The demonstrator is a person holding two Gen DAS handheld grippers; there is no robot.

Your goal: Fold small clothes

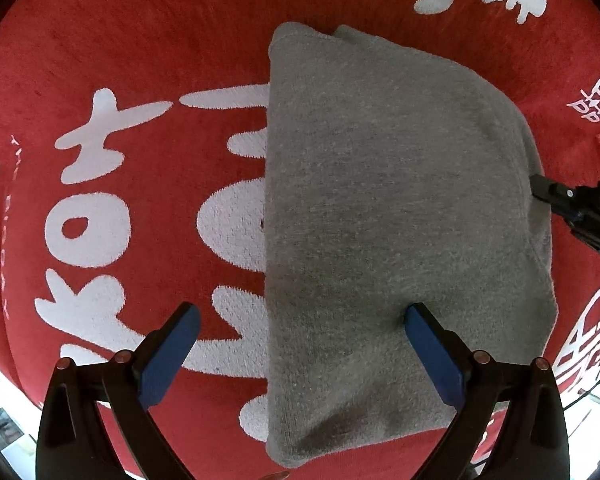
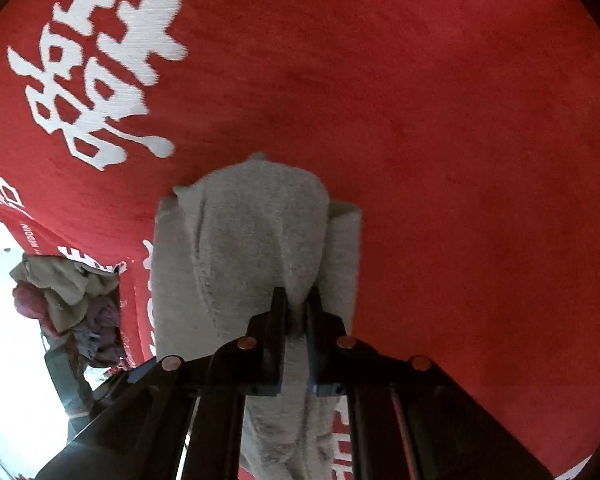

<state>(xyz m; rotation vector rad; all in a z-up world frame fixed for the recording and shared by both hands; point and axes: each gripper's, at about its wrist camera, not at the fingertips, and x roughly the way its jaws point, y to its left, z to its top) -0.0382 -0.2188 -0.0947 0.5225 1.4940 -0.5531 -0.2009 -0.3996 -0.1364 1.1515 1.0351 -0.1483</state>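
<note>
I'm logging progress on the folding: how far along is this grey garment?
Done: the grey garment already lies doubled on the red cloth, with one straight folded edge. In hand: the right tongs are shut on its edge, while the left tongs are open, one finger pressing the fabric. Left: probably finishing this fold, then the heap of clothes beside the table.

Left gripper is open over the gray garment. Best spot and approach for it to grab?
Probably the garment's near left corner, coming in from the left across the red cloth. That straight edge lies between the open left gripper's fingers, and the right gripper already pinches the opposite edge, so it balances the hold.
</note>
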